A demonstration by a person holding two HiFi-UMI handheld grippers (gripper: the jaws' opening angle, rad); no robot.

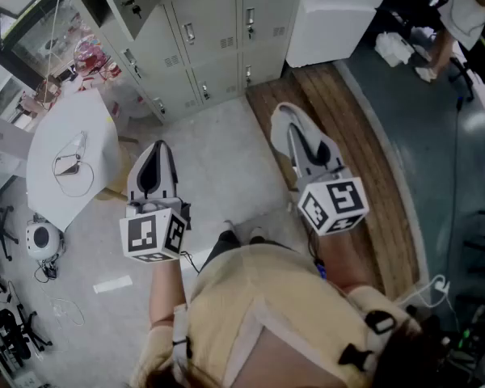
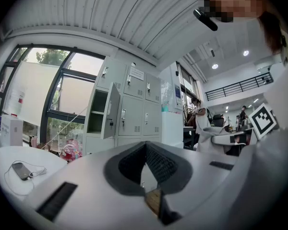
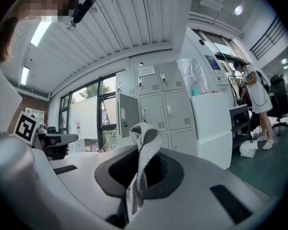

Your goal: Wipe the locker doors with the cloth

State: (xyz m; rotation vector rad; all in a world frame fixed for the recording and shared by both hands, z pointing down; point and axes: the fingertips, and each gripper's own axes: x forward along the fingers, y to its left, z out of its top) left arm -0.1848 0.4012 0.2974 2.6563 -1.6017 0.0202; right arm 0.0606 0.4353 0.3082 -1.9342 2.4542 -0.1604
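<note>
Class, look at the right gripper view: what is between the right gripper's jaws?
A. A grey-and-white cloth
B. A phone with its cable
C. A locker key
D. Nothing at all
A: in the right gripper view, the right gripper has its jaws shut on a grey-and-white cloth, which sticks up in a folded loop.

Smooth, matt grey painted metal lockers (image 1: 218, 31); a coarse, loosely woven grey-white cloth (image 3: 143, 143); a floor (image 1: 339, 103) strip of brown wood planks.
</note>
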